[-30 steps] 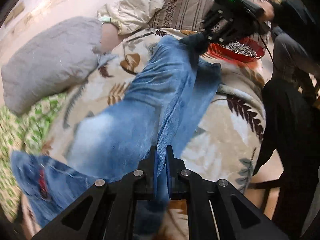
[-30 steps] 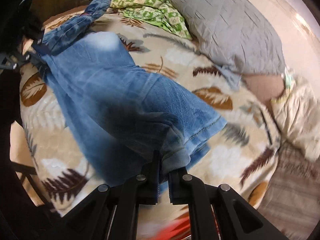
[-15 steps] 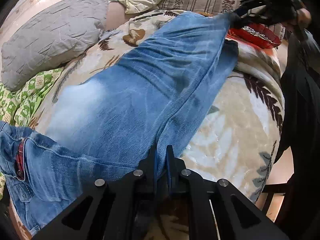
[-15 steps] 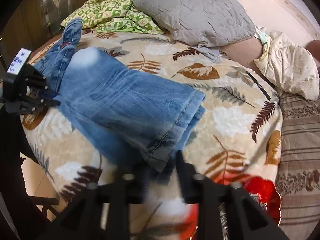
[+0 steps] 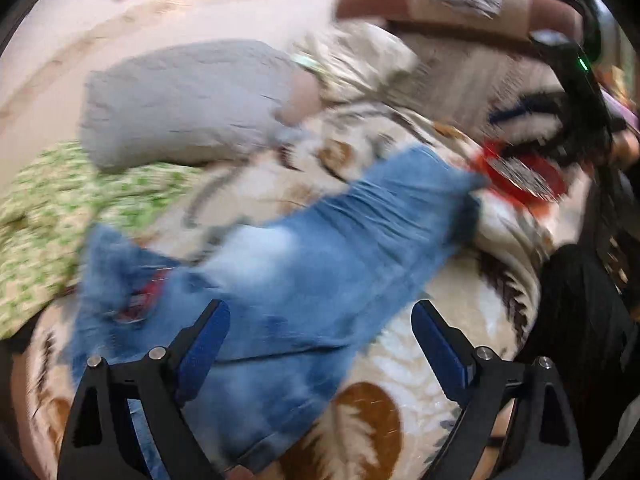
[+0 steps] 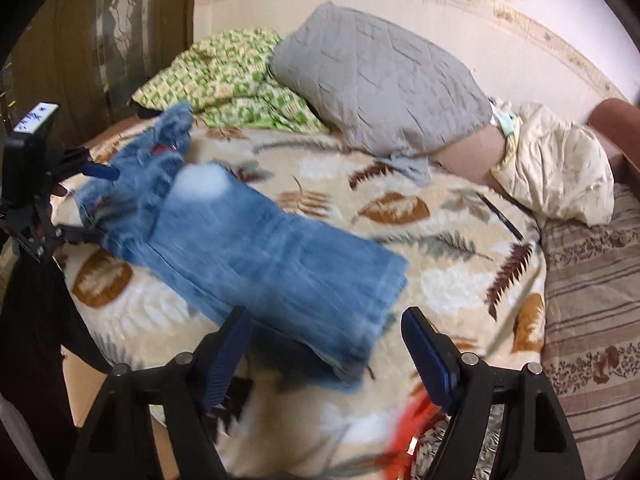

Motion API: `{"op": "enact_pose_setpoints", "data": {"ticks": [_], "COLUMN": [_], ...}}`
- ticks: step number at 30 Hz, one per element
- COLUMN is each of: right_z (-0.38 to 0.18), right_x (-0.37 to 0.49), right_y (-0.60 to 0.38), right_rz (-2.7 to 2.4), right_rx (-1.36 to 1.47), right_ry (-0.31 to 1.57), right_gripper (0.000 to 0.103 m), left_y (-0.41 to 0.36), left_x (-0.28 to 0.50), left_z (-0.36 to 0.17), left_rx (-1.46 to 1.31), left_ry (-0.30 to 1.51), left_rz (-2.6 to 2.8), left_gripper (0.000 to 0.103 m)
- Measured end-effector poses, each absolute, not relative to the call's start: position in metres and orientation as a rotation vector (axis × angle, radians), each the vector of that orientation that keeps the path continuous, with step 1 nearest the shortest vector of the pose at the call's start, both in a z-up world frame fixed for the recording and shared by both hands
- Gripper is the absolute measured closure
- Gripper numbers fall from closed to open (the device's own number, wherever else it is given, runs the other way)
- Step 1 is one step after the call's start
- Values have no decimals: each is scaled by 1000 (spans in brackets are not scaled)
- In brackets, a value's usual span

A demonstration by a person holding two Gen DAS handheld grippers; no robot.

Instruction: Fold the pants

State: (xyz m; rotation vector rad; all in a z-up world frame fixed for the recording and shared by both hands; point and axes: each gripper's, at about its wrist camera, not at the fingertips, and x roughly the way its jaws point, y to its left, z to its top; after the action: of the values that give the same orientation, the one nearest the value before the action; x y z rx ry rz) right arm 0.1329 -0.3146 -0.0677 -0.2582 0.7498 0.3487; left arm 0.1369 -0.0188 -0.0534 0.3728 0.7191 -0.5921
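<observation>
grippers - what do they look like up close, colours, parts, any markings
Both match: the left gripper and right gripper have matte black angular frames with triangular cut-outs, silver round bolt heads at the joints, and blue ribbed pads on the fingers. Seen from the right wrist view, the left gripper carries a black box topped by a white label with dark markings, unreadable here.

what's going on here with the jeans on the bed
A person with a handheld gripper in each hand is folding a pair of blue jeans on a bed covered by a leaf-print blanket. The jeans lie lengthwise with one leg stacked on the other, waist toward the green patterned bedding, hems at the other end. Both the left gripper and right gripper are open and hold nothing. A grey pillow sits behind the jeans.
</observation>
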Motion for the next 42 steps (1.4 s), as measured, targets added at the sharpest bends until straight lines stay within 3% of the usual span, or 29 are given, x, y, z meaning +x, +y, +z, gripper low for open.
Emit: {"op": "enact_pose_setpoints", "data": {"ticks": [10,15,22,29,42], "right_z": [-72,-76,-103,-129,-150], "right_x": [163,188,231,258,271], "right_y": [-228,-157,-78,-60,-38], "right_rz": [573,715,768,753,710], "right_rx": [-130,-108,-67,5,-34], "right_ry": [753,760,826,886,906], "right_gripper": [23,23,23,23,23], "left_y": [116,154,141,122,106], "left_x": [145,189,286,372,412], "left_z": [-31,-26,-23,-36,-80], "left_rx": [182,75,-95,-250,-280], "left_ry": [797,873,989,1128,1243], "left_rz": [-365,-397,-493,-516,-454], "left_gripper": [10,1,1,1,2]}}
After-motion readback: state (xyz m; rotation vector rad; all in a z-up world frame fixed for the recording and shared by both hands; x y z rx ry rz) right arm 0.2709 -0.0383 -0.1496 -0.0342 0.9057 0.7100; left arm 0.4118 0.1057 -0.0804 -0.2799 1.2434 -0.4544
